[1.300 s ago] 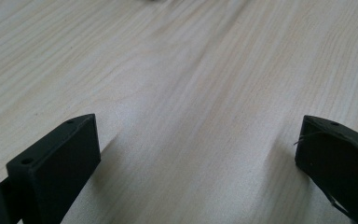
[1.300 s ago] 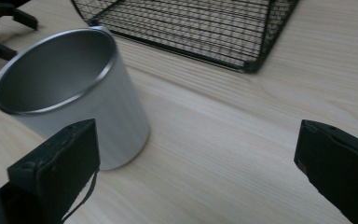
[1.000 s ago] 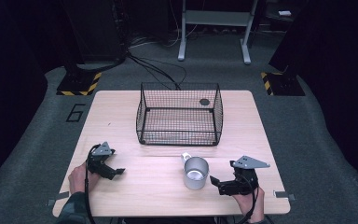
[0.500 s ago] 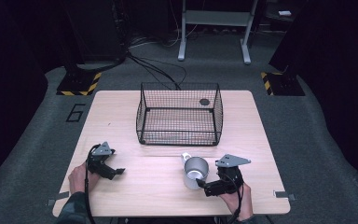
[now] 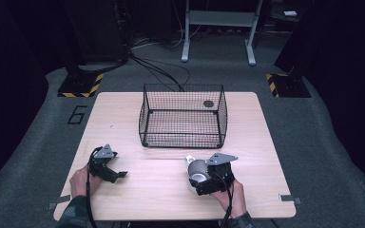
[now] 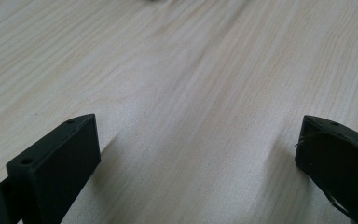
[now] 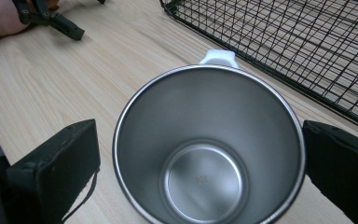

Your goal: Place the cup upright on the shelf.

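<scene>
**Closing in on the steel cup as the right gripper straddles its rim**

Resting at the left of the pale wooden table [image 5: 138,199], the left gripper [image 5: 108,170] has not moved over the past second; its jaws stand wide apart over bare wood and hold nothing, as the left gripper view confirms. Further right, the shiny stainless-steel cup with a white handle [image 5: 197,169] sits upright on the table just in front of the black wire-mesh basket [image 5: 183,116], close to the basket's near wall but apart from it. The right gripper [image 5: 209,183], which a second ago hovered well to the cup's right, has slid leftward and now sits right against it. In the right gripper view the cup [image 7: 208,144] fills the gap between the jaws, which are fully spread, one on each side of the rim, not yet pinching. The reach looks finished; squeezing shut on the cup is probably next, with the basket a likely destination.
</scene>
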{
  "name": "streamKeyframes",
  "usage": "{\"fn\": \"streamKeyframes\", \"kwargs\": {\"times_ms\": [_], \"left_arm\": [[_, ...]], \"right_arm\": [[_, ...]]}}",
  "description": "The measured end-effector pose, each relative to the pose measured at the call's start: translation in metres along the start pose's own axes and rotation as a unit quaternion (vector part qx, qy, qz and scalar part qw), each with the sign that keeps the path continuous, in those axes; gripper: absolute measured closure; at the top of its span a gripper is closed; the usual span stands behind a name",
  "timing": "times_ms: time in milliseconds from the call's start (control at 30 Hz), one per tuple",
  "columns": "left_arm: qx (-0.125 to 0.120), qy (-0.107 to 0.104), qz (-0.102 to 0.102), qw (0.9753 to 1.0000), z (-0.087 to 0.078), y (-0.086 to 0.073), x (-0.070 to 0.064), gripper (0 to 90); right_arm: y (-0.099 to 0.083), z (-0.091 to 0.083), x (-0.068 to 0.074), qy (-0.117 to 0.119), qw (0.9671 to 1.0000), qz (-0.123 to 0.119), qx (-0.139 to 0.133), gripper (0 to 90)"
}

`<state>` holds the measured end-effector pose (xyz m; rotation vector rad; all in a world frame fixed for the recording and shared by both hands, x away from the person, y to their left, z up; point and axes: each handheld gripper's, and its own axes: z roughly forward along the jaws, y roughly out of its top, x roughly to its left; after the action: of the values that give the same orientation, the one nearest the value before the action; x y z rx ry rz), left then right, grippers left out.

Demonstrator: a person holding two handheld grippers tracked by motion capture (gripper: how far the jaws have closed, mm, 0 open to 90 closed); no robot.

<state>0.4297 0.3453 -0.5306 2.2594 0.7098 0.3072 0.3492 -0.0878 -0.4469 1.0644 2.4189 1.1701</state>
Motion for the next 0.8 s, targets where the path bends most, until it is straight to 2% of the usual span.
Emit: {"fn": "streamKeyframes", "kwargs": {"times_ms": [233, 300, 400, 433, 800], "left_arm": [[0.001, 0.001, 0.0, 1.0, 0.0, 0.0, 0.0, 0.0], [0.001, 0.001, 0.0, 1.0, 0.0, 0.0, 0.0, 0.0], [0.001, 0.0, 0.0, 1.0, 0.0, 0.0, 0.0, 0.0], [0.001, 0.0, 0.0, 1.0, 0.0, 0.0, 0.0, 0.0], [0.001, 0.0, 0.0, 1.0, 0.0, 0.0, 0.0, 0.0]], "right_arm": [[0.002, 0.011, -0.001, -0.01, 0.9998, -0.008, 0.017, 0.0], [0.002, 0.013, -0.001, -0.013, 0.9997, -0.003, 0.02, 1.4], [0.002, 0.014, 0.0, -0.014, 0.9996, -0.005, 0.023, 4.6], [0.003, 0.013, -0.001, -0.016, 0.9995, -0.012, 0.026, 4.7], [0.003, 0.014, 0.0, -0.015, 0.9993, -0.015, 0.029, 5.0]]}}
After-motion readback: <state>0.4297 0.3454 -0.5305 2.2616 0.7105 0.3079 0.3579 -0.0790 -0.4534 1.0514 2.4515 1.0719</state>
